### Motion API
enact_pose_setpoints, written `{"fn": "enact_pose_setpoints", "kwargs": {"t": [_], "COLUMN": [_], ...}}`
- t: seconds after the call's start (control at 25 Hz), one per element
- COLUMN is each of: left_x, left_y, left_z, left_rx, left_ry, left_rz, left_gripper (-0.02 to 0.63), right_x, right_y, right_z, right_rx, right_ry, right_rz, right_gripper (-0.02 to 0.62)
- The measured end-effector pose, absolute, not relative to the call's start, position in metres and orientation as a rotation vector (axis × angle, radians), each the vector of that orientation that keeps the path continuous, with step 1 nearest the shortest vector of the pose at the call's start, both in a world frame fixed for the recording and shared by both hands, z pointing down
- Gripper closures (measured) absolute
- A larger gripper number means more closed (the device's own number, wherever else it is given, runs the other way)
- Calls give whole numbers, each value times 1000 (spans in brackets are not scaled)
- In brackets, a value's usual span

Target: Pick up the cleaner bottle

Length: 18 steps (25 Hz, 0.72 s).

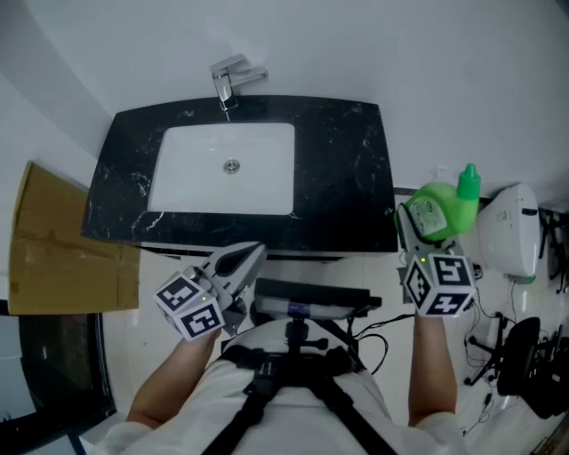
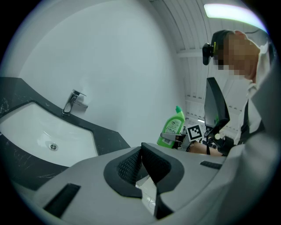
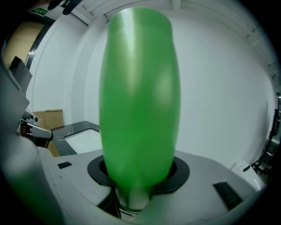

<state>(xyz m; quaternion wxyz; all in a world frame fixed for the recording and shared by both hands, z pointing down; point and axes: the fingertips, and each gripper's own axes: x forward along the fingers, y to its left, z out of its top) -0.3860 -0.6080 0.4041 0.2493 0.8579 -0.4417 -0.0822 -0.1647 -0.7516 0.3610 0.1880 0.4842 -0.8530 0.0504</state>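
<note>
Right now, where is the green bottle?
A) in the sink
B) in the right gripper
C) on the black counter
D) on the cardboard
B: the right gripper has its fingers closed on the green cleaner bottle, which is beside the counter, not in the sink.

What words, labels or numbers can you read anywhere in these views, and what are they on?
No text is readable.
Label on the green bottle: print is there, but too small and blurred to read in the head view or the left gripper view.
Square markers: black-and-white patterns, no words.
Small green patch, perhaps a sign, top left of the right gripper view: too small to read.
</note>
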Motion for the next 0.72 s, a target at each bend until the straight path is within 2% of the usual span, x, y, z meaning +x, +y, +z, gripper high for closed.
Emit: {"fn": "enact_pose_setpoints", "kwargs": {"t": [0.72], "left_x": [-392], "left_y": [-598], "left_z": [405], "left_rx": [2322], "left_ry": [-1226], "left_rz": [-229], "left_gripper": [612], "right_x": [-170], "right_y": [-725], "right_z": [363], "right_rx": [1337], "right_ry": [-2402], "right_rz": [141], "right_gripper": [416]}}
